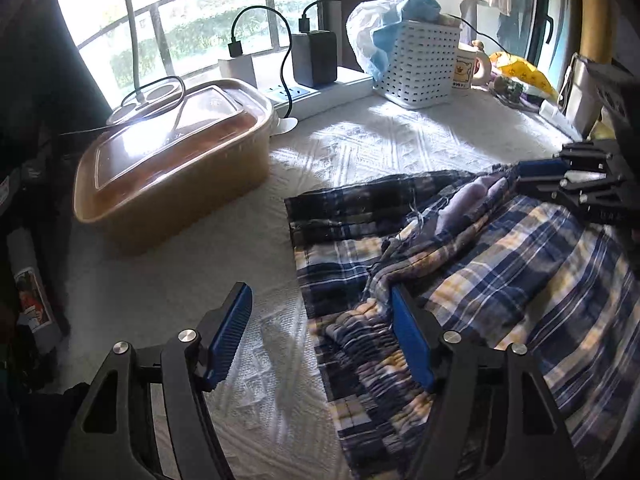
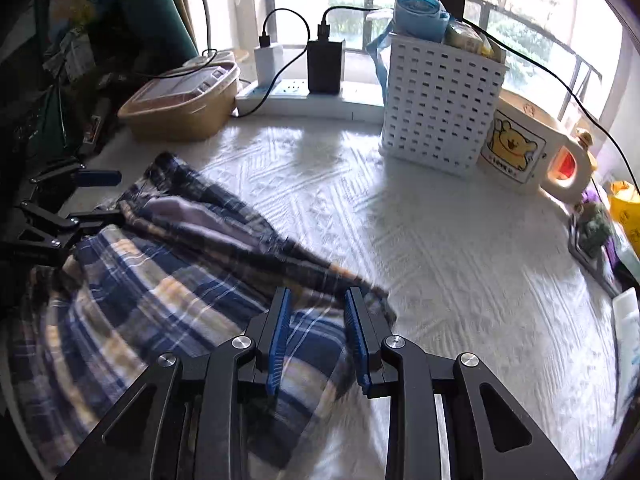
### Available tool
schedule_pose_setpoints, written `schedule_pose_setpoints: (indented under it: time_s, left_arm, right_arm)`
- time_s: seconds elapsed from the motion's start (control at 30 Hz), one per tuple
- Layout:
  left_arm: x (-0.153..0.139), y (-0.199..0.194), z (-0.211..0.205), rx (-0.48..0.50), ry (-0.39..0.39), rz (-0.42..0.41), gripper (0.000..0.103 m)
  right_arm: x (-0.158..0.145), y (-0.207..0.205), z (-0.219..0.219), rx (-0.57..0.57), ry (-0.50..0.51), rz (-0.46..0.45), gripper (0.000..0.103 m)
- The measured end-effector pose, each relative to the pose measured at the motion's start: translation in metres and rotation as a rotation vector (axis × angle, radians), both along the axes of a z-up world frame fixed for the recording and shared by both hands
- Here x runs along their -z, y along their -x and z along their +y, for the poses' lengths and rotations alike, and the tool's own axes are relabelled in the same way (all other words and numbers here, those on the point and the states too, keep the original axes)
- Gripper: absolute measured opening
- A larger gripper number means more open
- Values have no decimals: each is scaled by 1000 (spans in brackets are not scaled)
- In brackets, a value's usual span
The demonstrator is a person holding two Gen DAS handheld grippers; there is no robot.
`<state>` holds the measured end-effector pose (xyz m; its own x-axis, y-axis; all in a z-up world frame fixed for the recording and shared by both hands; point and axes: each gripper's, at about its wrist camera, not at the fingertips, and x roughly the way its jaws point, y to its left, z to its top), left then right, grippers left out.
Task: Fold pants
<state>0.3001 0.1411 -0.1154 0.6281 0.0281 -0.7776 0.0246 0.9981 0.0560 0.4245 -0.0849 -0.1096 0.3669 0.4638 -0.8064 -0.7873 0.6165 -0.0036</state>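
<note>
Right gripper [image 2: 316, 336] straddles plaid pants [image 2: 160, 272] near basket [image 2: 436, 112].

— What lies on the white quilted cover [image 2: 440, 248]?

— Plaid pants [image 1: 480, 264] in navy, white and yellow, rumpled and partly doubled over, a paler inner side showing along the upper fold.

— And the waistband?

— The gathered elastic waistband [image 1: 360, 344] sits at the near edge, spread flat on the cover.
</note>
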Motion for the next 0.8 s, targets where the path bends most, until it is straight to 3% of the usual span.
schedule_pose_setpoints:
  time_s: [0.3, 0.8]
  left_arm:
    - [-17, 11, 1, -35, -14, -39, 73]
    - [-49, 91, -19, -74, 108, -155, 74]
  right_arm:
    - [-5, 4, -8, 46, 9, -34, 30]
    - [-40, 80, -46, 130, -58, -72, 33]
